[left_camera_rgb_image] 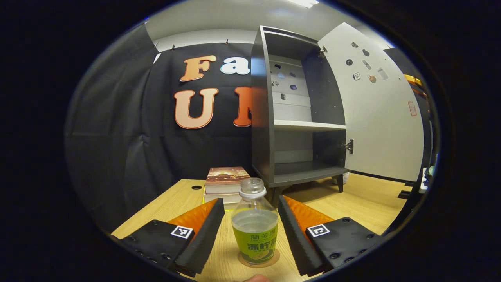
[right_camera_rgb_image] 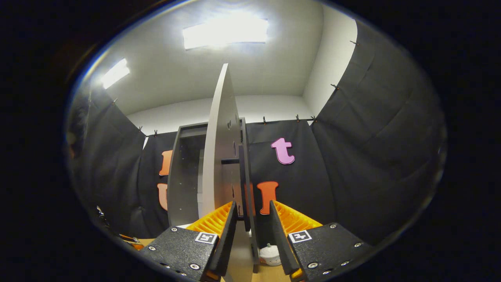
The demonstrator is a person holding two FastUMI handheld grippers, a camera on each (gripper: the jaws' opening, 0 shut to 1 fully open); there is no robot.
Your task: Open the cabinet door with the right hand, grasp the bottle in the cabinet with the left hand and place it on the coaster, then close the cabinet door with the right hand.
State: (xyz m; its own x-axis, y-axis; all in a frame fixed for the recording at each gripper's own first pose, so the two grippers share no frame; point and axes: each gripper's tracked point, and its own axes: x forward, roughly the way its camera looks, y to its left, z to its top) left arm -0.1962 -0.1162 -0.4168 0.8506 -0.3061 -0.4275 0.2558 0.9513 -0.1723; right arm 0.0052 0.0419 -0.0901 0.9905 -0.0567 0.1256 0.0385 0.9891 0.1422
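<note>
Left gripper [left_camera_rgb_image: 250,231] spread wide, fingers clear of the bottle [left_camera_rgb_image: 255,223] on either side; bottle upright on the coaster [left_camera_rgb_image: 258,260] on the table [left_camera_rgb_image: 364,203]; books [left_camera_rgb_image: 226,184] behind; cabinet [left_camera_rgb_image: 289,117] beyond, cabinet door [left_camera_rgb_image: 375,109] swung open; right gripper [right_camera_rgb_image: 252,235] straddles the door's edge, contact unclear.

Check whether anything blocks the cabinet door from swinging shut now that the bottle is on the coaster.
Nothing visible does. The bottle stands on the coaster on the table, well in front of the cabinet. The open door has bare table beneath it. The right tool straddles the door's edge.
</note>
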